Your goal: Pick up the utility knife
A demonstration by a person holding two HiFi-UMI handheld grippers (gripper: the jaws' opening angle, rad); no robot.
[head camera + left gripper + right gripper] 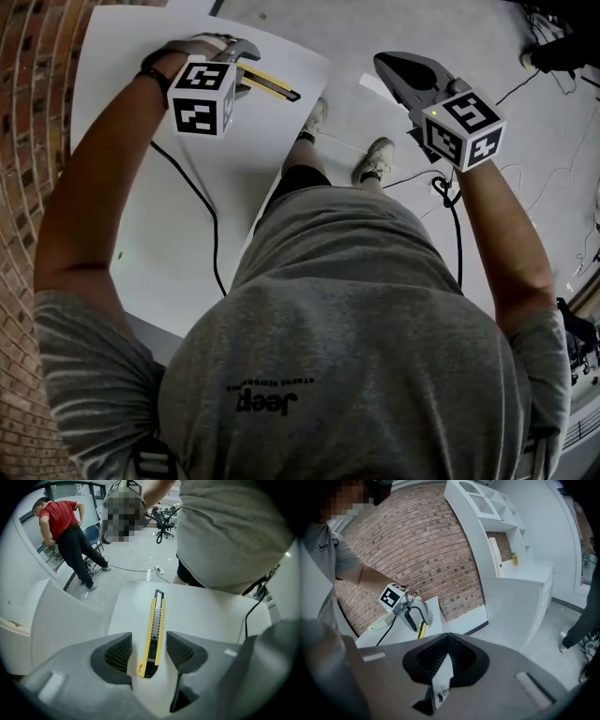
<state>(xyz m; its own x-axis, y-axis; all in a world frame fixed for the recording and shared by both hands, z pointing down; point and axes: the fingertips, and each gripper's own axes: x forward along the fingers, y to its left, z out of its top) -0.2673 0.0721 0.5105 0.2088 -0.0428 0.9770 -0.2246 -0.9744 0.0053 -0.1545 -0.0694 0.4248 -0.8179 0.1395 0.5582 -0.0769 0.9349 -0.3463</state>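
Note:
The utility knife (273, 87), yellow with a black slider, lies flat on the white table (141, 216) near its far edge. My left gripper (246, 77) points steeply down over it. In the left gripper view the knife (154, 634) runs lengthwise through the gap of the left gripper (149, 649). Its jaws stand open, one pad on each side of the handle's rear end, neither touching it. My right gripper (405, 71) hangs off the table over the floor; in its own view the right gripper (448, 638) is shut with nothing in it. That view also shows the left gripper (414, 615) and the knife (422, 630).
A brick wall (28, 141) borders the table on the left. A black cable (202, 202) trails across the table from my left gripper. White shelving (511, 573) stands beyond the table. A person in a red shirt (65, 531) bends at a counter, and cables lie on the floor (553, 159).

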